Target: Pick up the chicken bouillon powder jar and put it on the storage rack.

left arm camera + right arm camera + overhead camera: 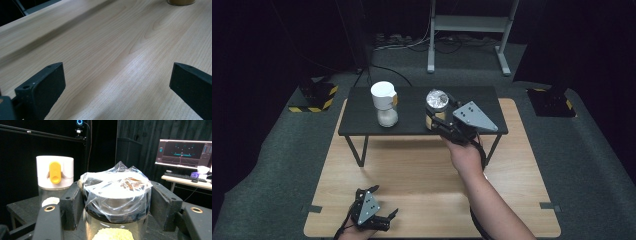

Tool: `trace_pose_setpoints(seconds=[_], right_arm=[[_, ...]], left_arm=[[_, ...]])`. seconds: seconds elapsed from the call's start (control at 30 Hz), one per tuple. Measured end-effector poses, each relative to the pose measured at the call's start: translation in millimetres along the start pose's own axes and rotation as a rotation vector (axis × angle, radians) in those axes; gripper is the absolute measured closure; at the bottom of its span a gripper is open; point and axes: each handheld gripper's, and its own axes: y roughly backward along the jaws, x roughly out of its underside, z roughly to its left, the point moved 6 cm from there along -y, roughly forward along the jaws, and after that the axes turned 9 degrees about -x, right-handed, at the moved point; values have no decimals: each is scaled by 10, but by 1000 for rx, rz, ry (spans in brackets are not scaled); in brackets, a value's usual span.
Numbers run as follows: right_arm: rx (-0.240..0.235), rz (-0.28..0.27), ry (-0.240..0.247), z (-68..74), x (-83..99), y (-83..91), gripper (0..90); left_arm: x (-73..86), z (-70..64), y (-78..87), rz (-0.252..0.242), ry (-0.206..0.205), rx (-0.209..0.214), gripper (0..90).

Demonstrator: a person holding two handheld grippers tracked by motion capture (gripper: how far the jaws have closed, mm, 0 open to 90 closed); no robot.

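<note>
Black shelf (362,125) on wood table (412,170) | right gripper (116,205) pinching jar (116,195) at its wrapped lid, jar sits between both jaws | dispenser (384,102) beside | left gripper (374,212) spread, well apart from jar.

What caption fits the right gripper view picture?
Right gripper shut on a plastic-wrapped jar, a white-topped jar behind it.

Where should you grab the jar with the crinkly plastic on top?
Grip the plastic-covered jar around its neck under the lid, coming in level from the person's side. It stands upright and round, so the jaws fit either side, as the right gripper has them now. The crinkly plastic on top likely slips.
</note>
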Motion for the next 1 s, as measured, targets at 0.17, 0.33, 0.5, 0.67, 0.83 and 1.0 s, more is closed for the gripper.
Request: trace_pose_setpoints(seconds=[0.17, 0.33, 0.5, 0.67, 0.83, 1.0], right_arm=[[8, -2, -4, -38, 14, -80, 344], [17, 1, -7, -74, 29, -141, 344], [23, 2, -9, -100, 42, -173, 344], [29, 8, -15, -125, 70, -201, 344], [29, 15, -25, -138, 98, -224, 344], [29, 23, -29, -140, 123, -238, 343]], left_arm=[[-1, 5, 4, -4, 4, 2, 5], [-1, 5, 7, -6, 3, 3, 5], [-2, 6, 9, -11, 5, 3, 5], [-2, 8, 12, -14, 10, 4, 5], [-2, 11, 13, -15, 11, 5, 5], [-3, 8, 14, -17, 10, 6, 5]])
